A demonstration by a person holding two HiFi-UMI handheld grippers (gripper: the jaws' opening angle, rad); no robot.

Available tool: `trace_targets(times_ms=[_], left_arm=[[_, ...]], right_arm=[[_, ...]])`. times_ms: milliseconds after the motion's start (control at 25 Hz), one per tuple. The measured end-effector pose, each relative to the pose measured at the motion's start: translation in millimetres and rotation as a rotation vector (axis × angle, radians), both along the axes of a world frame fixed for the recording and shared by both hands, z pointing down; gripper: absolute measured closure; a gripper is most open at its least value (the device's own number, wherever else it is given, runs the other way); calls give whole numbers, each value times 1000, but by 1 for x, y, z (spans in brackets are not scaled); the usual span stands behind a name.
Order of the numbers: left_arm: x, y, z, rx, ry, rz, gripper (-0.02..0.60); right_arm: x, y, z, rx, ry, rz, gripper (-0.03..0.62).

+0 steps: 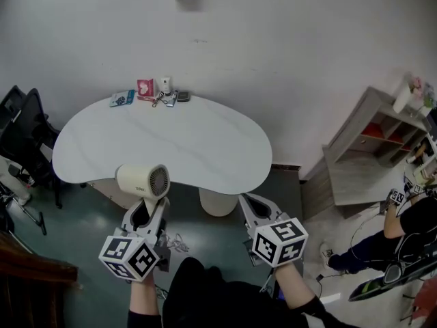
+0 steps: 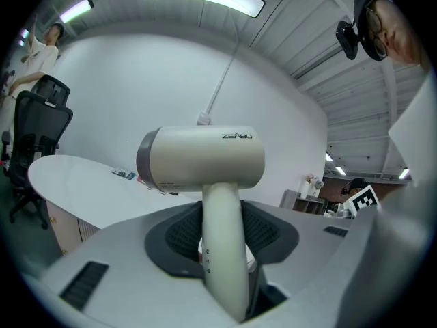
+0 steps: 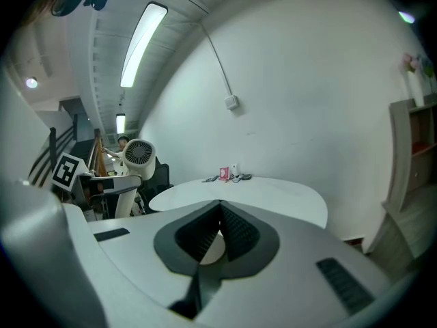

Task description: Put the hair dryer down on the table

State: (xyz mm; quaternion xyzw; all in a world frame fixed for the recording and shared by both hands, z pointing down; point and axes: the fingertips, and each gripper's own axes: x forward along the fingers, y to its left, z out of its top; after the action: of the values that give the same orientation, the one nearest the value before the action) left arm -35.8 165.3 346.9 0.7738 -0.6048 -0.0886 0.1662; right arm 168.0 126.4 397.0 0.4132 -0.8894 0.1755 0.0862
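Observation:
A cream hair dryer (image 1: 142, 181) hangs in the air just over the near edge of the white oval table (image 1: 177, 142), head level, grille toward me. My left gripper (image 1: 151, 207) is shut on its handle from below. In the left gripper view the hair dryer (image 2: 205, 157) stands upright with its handle between the pads (image 2: 266, 234), and the table (image 2: 75, 183) lies beyond on the left. My right gripper (image 1: 247, 203) is shut on nothing, in front of the table's near right edge. The right gripper view shows its jaws (image 3: 219, 214) touching at the tips, the hair dryer (image 3: 138, 154) at left, the table (image 3: 259, 190) ahead.
Several small items (image 1: 153, 96) sit along the table's far edge by the wall. A black office chair (image 1: 20, 128) stands left of the table. A grey shelf unit (image 1: 372, 142) stands at the right, with a person (image 1: 410, 224) near it. The dryer's cord (image 1: 176, 241) dangles below.

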Motion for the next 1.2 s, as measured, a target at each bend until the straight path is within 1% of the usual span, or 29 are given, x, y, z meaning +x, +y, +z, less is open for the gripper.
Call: trace_targets(times_ms=[320, 600, 960, 1200], left_arm=[[-4, -8, -7, 19, -19, -21, 414], [-19, -21, -12, 20, -30, -40, 414], [-47, -66, -11, 9, -38, -35, 414], [-72, -105, -10, -8, -33, -14, 414]], right_arm=[[-2, -6, 0, 5, 6, -19, 594], [-12, -23, 2, 5, 5, -21, 594], [-34, -64, 7, -8, 22, -11, 594], [-59, -102, 11, -27, 36, 3, 594]])
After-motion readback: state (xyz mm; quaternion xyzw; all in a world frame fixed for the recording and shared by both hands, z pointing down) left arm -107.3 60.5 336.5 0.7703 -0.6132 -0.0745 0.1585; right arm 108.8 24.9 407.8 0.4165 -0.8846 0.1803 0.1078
